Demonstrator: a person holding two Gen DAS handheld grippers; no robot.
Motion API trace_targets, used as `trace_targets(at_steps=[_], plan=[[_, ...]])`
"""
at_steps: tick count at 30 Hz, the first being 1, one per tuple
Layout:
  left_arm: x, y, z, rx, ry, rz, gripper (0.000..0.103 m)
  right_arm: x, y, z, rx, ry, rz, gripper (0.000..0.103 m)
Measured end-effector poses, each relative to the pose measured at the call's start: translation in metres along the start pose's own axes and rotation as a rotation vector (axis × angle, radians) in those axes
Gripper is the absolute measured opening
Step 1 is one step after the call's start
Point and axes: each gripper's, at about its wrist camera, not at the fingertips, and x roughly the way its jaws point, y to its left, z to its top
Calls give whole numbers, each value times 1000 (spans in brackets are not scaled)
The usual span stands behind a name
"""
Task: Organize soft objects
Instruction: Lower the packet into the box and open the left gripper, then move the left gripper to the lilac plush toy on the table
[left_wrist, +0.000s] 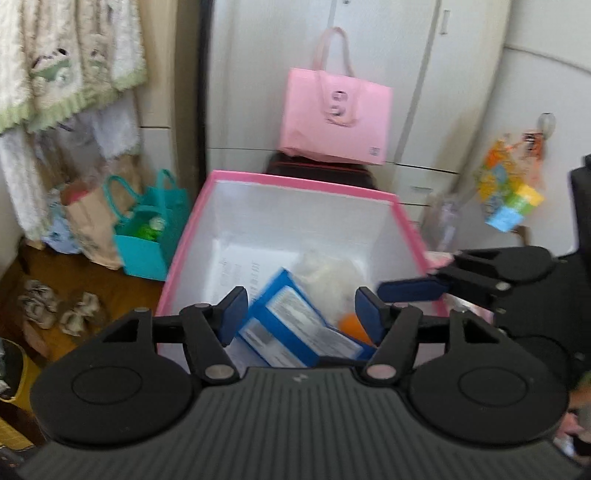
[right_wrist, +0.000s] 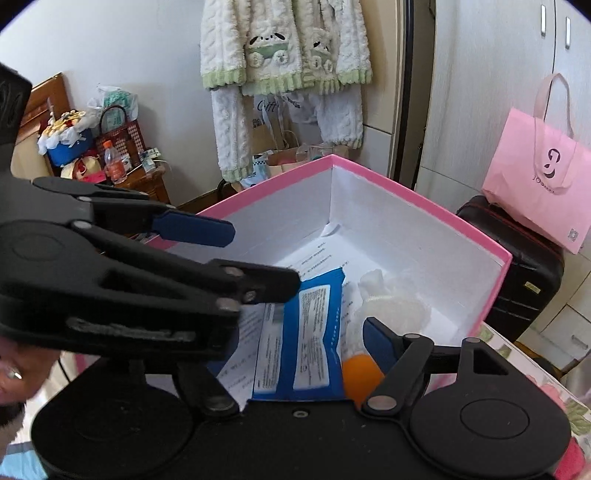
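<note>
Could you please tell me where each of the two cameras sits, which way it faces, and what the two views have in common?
Left wrist: sits on the left gripper, looking down into the pink box toward white cupboards; its own open fingers show, and the right gripper enters from the right.
Right wrist: sits on the right gripper, looking into the pink box toward hanging fleece clothes; the left gripper crosses from the left.
Shared: the box, blue wipes pack, pink bag.

Black claws (left_wrist: 301, 314), blue pads (left_wrist: 234, 308)
</note>
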Motion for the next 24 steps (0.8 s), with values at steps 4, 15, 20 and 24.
trace_targets(at_steps=[4,15,20,24], plan=[[-30,-12,-6,40,-17,-18,67,-23,7,-6,-16,-27,-10,78],[-103,-42,-22,145,-90,-59,72,-92,31,-31,-65,-69,-47,78],[-130,-58,-30,193,-109,-88,74,-134,29,-46,-52,-111,-51,78],[-147,-72,-38,239,-120,-136,74,-177,16,-65,-20,-177,-65,78]])
